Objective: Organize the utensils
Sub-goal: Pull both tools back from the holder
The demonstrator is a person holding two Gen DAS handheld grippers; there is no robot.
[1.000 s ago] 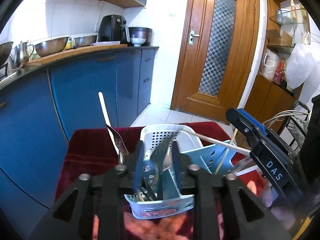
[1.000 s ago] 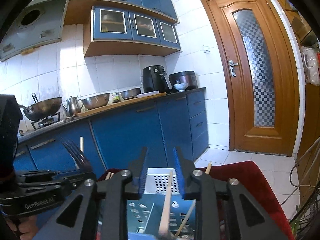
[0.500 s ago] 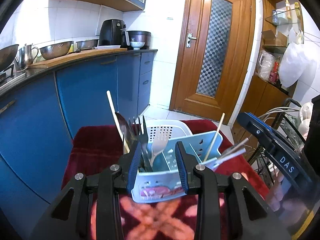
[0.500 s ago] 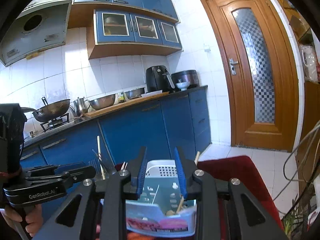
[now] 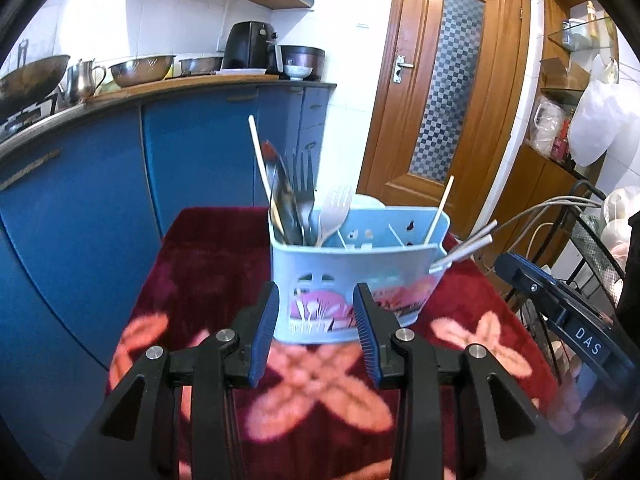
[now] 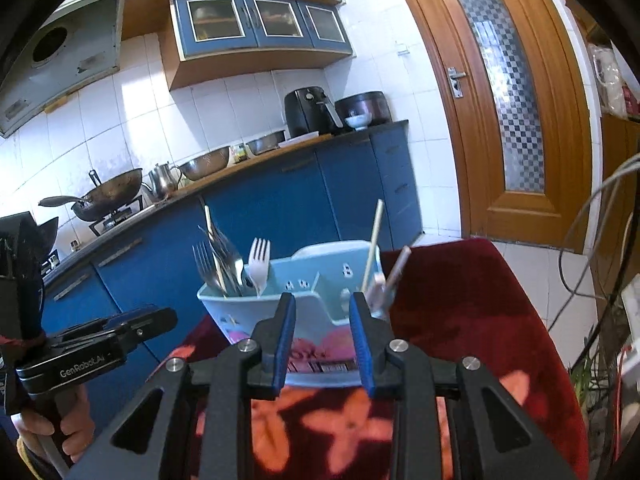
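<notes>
Left wrist view: your left claw [image 5: 316,332] stands released, jaws just widening, nothing between them; the light-blue plastic cutlery caddy [image 5: 356,276] seems filled, so check for strays next.

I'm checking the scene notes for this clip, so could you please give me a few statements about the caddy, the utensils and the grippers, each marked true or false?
1. The blue utensil caddy stands upright on the red floral cloth. True.
2. The left gripper holds a fork. False: nothing is between its fingers, and they have just been opening.
3. A white plastic fork stands in the caddy, prongs up. True.
4. The caddy is empty. False: metal forks, the white fork and chopsticks stand in it.
5. The right gripper grips the caddy's rim. False: its fingers are apart, with nothing between them.
</notes>
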